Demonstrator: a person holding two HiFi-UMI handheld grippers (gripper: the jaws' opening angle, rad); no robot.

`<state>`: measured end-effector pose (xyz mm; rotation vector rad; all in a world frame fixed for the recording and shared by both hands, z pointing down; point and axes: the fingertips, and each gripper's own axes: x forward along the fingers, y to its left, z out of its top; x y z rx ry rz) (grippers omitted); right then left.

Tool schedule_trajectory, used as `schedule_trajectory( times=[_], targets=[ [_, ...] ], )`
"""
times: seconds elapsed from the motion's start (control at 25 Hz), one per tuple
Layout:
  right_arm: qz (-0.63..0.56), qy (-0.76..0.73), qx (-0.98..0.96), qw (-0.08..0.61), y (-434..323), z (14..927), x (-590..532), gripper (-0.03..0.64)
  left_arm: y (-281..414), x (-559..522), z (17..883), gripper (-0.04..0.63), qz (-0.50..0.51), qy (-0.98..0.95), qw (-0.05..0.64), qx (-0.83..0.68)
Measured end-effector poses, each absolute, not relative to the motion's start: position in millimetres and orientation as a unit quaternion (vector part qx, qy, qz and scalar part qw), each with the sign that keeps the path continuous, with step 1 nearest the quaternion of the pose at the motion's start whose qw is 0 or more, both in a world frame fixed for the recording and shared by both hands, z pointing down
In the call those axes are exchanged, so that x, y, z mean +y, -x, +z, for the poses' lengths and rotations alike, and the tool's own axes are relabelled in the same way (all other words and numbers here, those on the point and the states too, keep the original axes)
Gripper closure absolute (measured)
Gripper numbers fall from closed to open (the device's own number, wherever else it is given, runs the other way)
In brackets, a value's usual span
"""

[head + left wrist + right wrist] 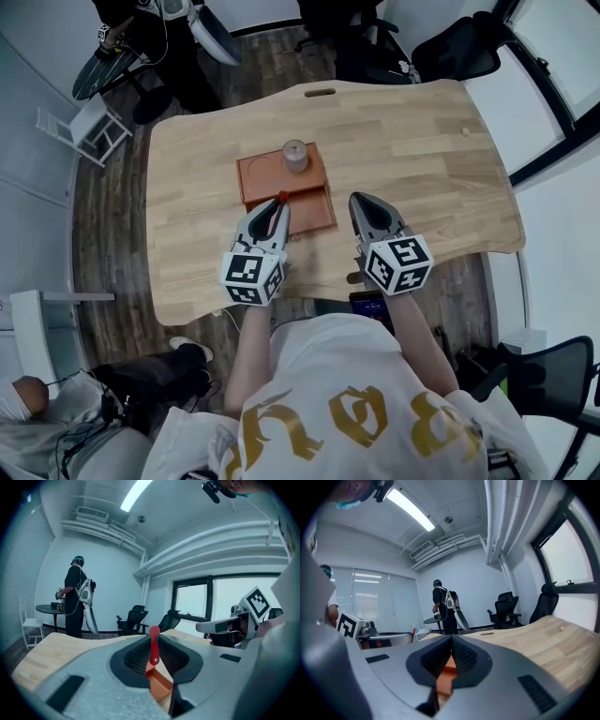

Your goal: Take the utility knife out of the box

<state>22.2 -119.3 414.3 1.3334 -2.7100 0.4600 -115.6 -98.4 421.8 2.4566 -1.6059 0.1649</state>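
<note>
Left gripper (pixel 278 208) pinches slim red utility knife (pixel 153 646), right gripper (pixel 451 641) jaws pressed together, empty; knife looks light, stiff, slick, so grip mid-handle.

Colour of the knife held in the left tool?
Red. The utility knife shows best in the left gripper view.

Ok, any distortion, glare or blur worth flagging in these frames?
Head view: sharp, evenly lit, table edges bowed. Left gripper view: fisheye, dark corners, ceiling light blown out. Right gripper view: same fisheye, window overexposed.
</note>
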Motion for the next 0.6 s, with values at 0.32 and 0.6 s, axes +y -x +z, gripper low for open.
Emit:
schedule_trajectory(
  times=[0.32,0.6],
  targets=[
    [0.156,-0.437,-0.885,0.049,-28.5,419.1,-114.6,0.606,113.0,-97.9,425.7,0.543,0.058,-0.833,0.102,-0.541],
    [0.156,-0.436,-0.885,0.055,-29.3,424.0,-114.4,0.606,108.9,-97.2,431.1,0.543,0.061,-0.835,0.107,-0.536]
  ],
)
